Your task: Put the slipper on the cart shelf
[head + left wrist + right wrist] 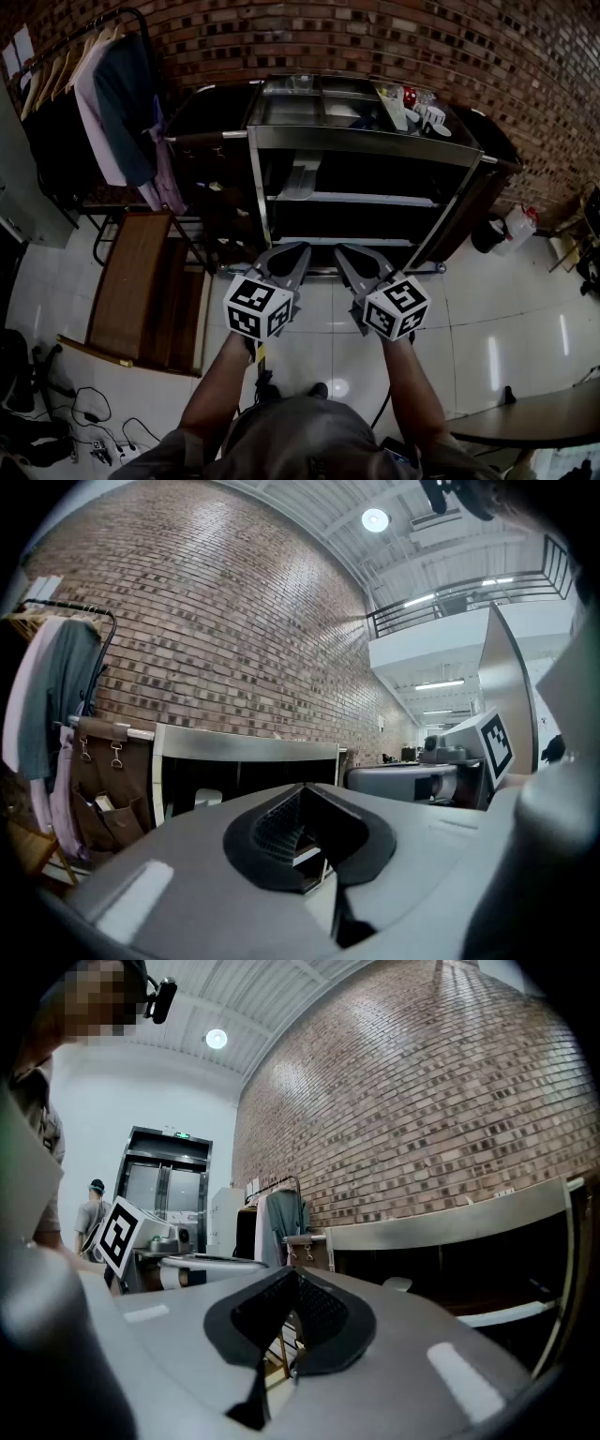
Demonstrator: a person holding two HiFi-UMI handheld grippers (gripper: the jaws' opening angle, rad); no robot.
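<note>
a: where is the slipper (302,178)?
b: on the cart (366,141). first shelf under the top tray, left end, near the left post. it lies flat with its long side running front to back.
a: how does it look?
b: pale, whitish grey, one piece with a rounded end. the shelf is dark, so it stands out. too small in the head view to make out sole or strap.
a: do the gripper views show it?
b: yes. in the left gripper view the slipper (208,799) is a pale rounded shape inside the cart (244,752) opening. in the right gripper view the slipper (398,1284) sits low behind the cart (450,1222) front rail. no finer detail in either.
a: claws?
b: left gripper (291,251) has its jaws together, tips meeting, nothing between them. right gripper (345,253) is the same, closed and empty.
a: where are they?
b: side by side, level, aimed at the cart and stopped short of it, over the tile floor (487,309). both are apart from the slipper.
a: what's around the cart?
b: brick wall (375,37) behind. cups (422,114) on the right of the top tray. clothes rack (94,94) to the left, with a wooden bench (131,281) in front of the rack.
</note>
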